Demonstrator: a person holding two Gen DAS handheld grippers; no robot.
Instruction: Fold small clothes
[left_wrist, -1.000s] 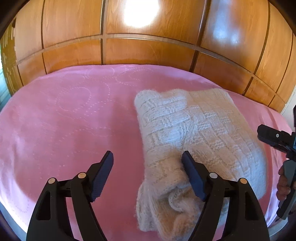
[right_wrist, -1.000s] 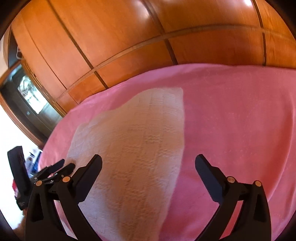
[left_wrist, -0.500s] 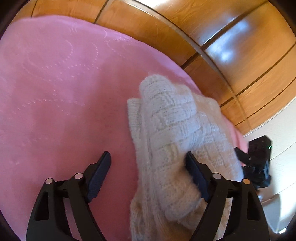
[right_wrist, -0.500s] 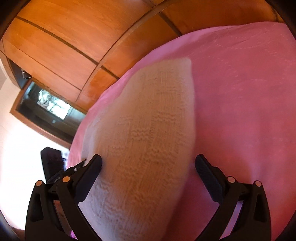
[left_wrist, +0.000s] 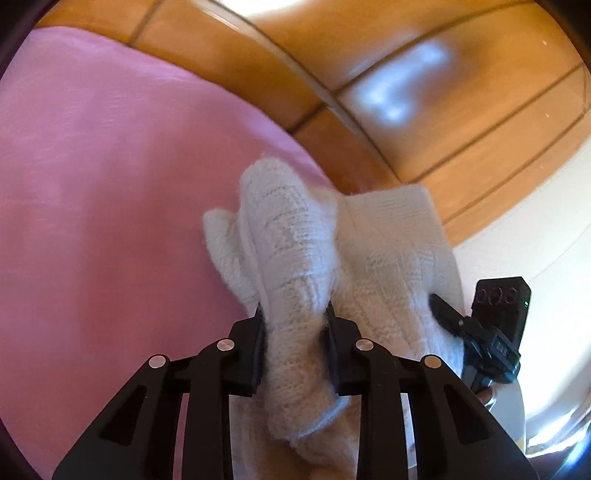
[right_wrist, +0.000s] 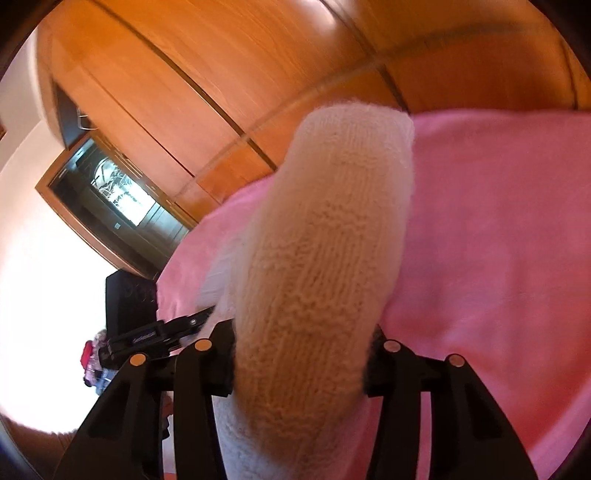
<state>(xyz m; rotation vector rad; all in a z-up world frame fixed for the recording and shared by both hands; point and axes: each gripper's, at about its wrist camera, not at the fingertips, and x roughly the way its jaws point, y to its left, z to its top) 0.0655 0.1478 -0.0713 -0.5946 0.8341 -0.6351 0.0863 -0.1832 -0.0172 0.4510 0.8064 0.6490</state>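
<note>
A cream knitted garment (left_wrist: 295, 258) is folded into a thick bundle on the pink bed cover (left_wrist: 92, 184). My left gripper (left_wrist: 295, 325) is shut on its near left part, and the knit bulges up between the jaws. My right gripper (right_wrist: 299, 350) is shut on the near right part of the same garment (right_wrist: 325, 240), which rises steeply in front of the camera. The right gripper also shows at the garment's right edge in the left wrist view (left_wrist: 443, 314). The left gripper shows at the left in the right wrist view (right_wrist: 192, 321).
Wooden wardrobe panels (left_wrist: 369, 55) stand behind the bed. The pink cover (right_wrist: 498, 240) stretches out to the right of the garment. A dark doorway with patterned glass (right_wrist: 122, 199) and a white wall are at the left. The bed's near edge lies close below both grippers.
Both grippers were open over the flat folded garment. They have closed on its near edge and the bundle has bunched and lifted between them.
</note>
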